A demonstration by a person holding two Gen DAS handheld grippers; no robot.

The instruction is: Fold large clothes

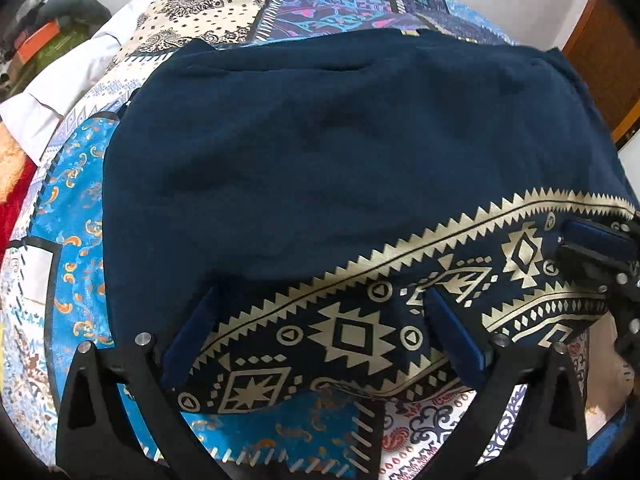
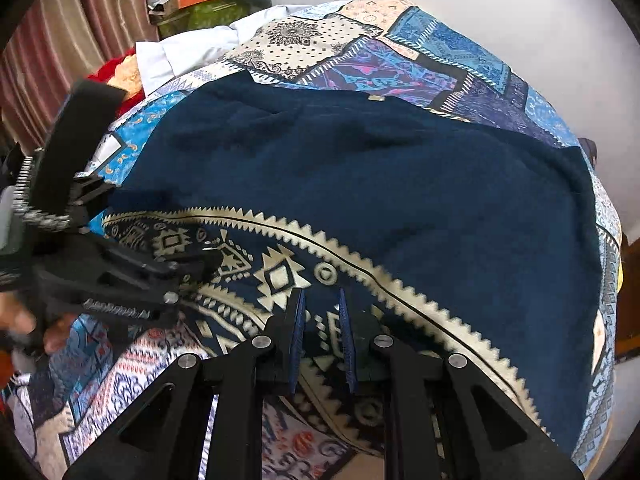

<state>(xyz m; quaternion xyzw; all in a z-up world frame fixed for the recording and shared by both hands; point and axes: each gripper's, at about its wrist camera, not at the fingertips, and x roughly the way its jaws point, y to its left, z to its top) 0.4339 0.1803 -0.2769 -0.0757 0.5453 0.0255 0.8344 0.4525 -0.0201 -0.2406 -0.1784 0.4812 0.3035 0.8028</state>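
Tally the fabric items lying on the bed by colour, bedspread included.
Navy garment with cream geometric border: 1
Pale lavender-white cloth: 1
Red and orange fuzzy blanket: 1
Blue patchwork bedspread: 1
Total: 4

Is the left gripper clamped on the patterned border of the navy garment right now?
No. The left gripper stands wide open, its blue pads apart with the patterned border lying loose between them.

A bed is covered by a patchwork quilt (image 1: 76, 216) in blue, cream and purple. A white wall (image 2: 520, 20) is seen behind it, with striped curtains (image 2: 60, 40) at left. A brown wooden door (image 1: 604, 60) is seen at right.
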